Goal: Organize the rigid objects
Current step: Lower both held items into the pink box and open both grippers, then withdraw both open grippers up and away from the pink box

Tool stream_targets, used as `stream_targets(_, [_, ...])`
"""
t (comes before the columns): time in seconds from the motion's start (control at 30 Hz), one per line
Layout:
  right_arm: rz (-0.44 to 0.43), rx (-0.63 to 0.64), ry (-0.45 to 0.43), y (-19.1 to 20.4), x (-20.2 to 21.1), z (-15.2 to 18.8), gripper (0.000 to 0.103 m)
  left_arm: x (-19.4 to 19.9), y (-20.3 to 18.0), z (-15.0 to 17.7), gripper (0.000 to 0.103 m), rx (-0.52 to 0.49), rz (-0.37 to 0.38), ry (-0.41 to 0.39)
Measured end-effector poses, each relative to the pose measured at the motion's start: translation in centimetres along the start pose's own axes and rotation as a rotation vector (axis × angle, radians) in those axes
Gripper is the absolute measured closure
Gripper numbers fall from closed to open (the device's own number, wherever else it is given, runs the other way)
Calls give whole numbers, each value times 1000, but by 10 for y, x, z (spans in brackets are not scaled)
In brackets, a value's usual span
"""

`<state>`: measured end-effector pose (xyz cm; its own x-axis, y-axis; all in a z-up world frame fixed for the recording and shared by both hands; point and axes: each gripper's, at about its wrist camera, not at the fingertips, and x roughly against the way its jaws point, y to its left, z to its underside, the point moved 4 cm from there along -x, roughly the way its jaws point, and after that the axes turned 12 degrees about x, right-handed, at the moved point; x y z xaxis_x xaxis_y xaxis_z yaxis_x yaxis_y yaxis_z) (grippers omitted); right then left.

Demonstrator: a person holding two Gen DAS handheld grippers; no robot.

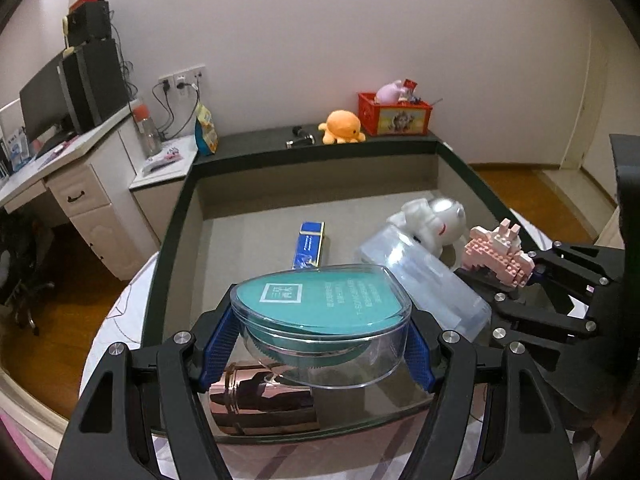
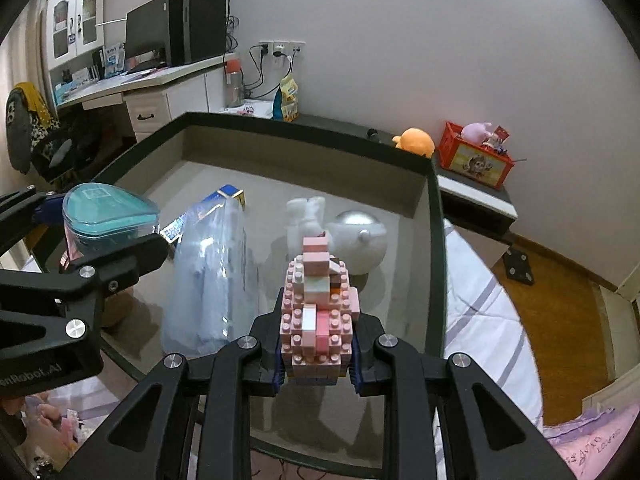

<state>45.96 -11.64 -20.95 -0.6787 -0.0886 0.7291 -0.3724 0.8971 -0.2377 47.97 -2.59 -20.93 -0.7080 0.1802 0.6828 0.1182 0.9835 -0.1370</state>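
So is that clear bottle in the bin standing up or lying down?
Lying down. The clear bottle rests on its side on the bin floor, beside the white toy.

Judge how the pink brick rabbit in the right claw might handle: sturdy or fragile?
The pink brick rabbit looks rigid but probably fragile: its small studded bricks could pop apart under squeeze. The right claw clamps only its base, so the taller ears may tip or snap off if bumped.

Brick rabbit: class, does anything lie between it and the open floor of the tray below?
The brick rabbit, clamped in the right hand-held gripper, hangs over the tray's near edge. Bare tray floor shows right beneath it. A clear bottle lies to its left, a white toy beyond it. Nothing visible blocks the drop.
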Motion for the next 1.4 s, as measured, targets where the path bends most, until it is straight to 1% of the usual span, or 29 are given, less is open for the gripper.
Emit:
stream_targets(0.03, [-5, -8, 3, -1, -2, 0, 79, 0, 0, 0, 30, 0, -5, -4])
stream_targets(0.1, [-4, -11, 0, -2, -1, 0, 79, 5, 0, 0, 25, 0, -15, -21])
stream_targets(0.17, [-18, -23, -4, -1, 3, 1, 79, 11, 2, -1, 13, 7, -29, -47])
stream_targets(0.23, [-32, -35, -9, -1, 7, 1, 77, 19, 3, 1, 12, 9, -33, -62])
stream_targets(0.27, [-35, -40, -16, -1, 10, 1, 71, 24, 4, 1, 9, 11, -35, -73])
stream_targets(0.3, [-33, -41, -28, 0, 14, 0, 59, 31, 5, 2, 8, 16, -40, -87])
stream_targets(0.33, [-26, -42, -44, 0, 21, 0, 52, 39, 6, 3, 5, 21, -45, -103])
stream_targets(0.37, [-18, -47, -61, 0, 28, 0, 39, 48, 8, 5, 3, 26, -43, -120])
stream_targets(0.4, [-18, -54, -82, 0, 37, 0, 33, 59, 11, 7, 2, 35, -43, -141])
stream_targets(0.47, [-23, -59, -110, 2, 51, 0, 30, 79, 16, 9, 1, 52, -43, -180])
stream_targets(0.5, [-20, -64, -125, 3, 61, 0, 25, 92, 18, 11, 1, 58, -37, -205])
stream_targets(0.53, [-11, -66, -141, 4, 72, 1, 22, 103, 21, 13, 0, 60, -34, -225])
stream_targets(0.63, [24, -61, -207, 9, 108, 3, 22, 145, 28, 22, 0, 74, -39, -309])
stream_targets(0.7, [35, -64, -244, 12, 130, 6, 19, 172, 33, 30, 0, 92, -42, -364])
stream_targets(0.77, [56, -64, -307, 19, 159, 12, 17, 198, 34, 42, 0, 97, -44, -405])
stream_targets(0.83, [77, -74, -360, 27, 187, 21, 9, 218, 33, 51, 0, 99, -50, -436])
stream_targets(0.87, [87, -79, -381, 31, 198, 24, 0, 231, 32, 58, 0, 102, -56, -463])
stream_targets(0.97, [103, -82, -463, 46, 234, 36, 0, 260, 29, 73, 0, 98, -65, -512])
stream_targets(1.07, [133, -87, -500, 56, 260, 48, 0, 285, 24, 88, 0, 90, -65, -544])
stream_targets(1.2, [152, -98, -535, 67, 284, 63, 0, 310, 20, 103, 0, 83, -54, -572])
stream_targets(1.4, [146, -129, -565, 75, 302, 79, 0, 336, 13, 118, 0, 69, -41, -604])
